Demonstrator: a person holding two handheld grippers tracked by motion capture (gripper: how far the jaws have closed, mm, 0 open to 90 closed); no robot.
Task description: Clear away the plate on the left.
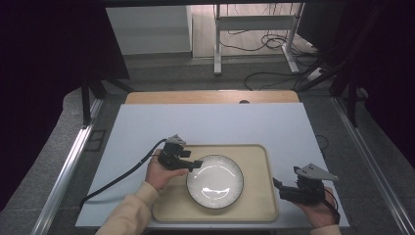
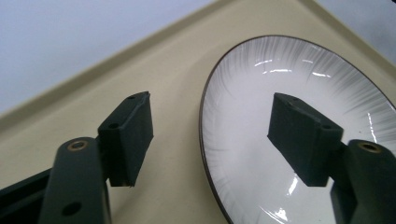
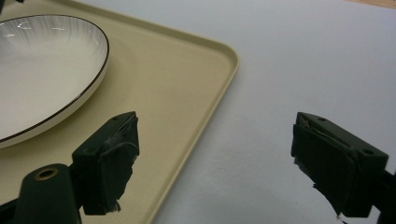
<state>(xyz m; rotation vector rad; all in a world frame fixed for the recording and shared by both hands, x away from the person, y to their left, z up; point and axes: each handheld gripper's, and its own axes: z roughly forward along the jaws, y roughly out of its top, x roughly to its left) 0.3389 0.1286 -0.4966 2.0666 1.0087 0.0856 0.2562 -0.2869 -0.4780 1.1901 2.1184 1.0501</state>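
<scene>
Straddling the plate [image 2: 299,116] rim, left hand-held gripper [image 2: 210,135] open.

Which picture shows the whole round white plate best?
The high view: the whole round white plate with a dark rim sits on the beige tray. The left gripper view and right gripper view show only part of it.

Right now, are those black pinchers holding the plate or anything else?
No, nothing is held. The left hand-held gripper stands open astride the plate's rim, pads clear of it. The right hand-held gripper is open too, over the tray's edge.
</scene>
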